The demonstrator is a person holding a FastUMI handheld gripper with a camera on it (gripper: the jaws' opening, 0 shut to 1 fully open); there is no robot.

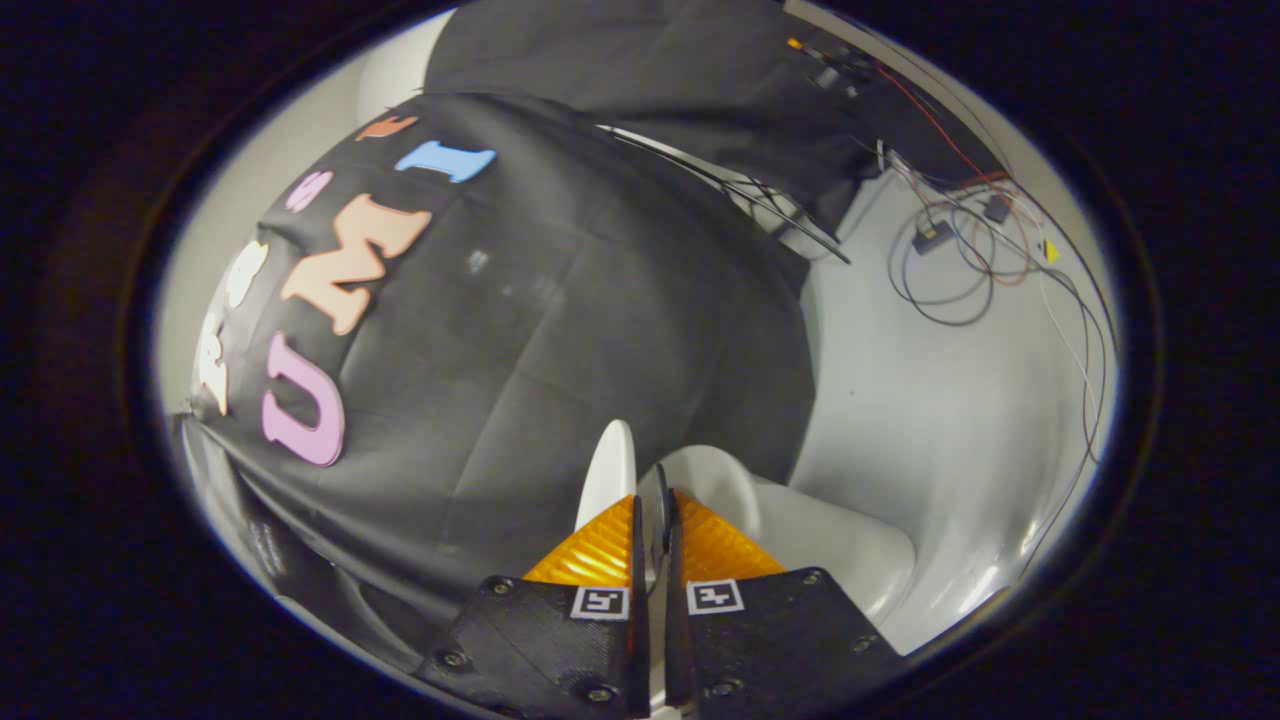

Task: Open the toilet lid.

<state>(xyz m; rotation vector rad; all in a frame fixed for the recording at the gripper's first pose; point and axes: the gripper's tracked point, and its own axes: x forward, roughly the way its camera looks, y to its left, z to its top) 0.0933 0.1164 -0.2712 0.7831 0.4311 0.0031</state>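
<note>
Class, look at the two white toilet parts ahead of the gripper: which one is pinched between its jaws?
The thin upright toilet lid, seen edge-on, rises from between the gripper's nearly closed jaws. The rounded toilet body lies beside it, ungripped.

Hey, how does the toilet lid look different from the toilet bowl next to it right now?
The toilet lid shows edge-on as a thin upright blade, while the toilet bowl is broad and rounded. The lid rises just ahead of the fingertips, and the gripper appears to have its jaws closed on it. The bowl sits lower, beyond the right finger, untouched. Both are white, smooth and glossy.
</note>
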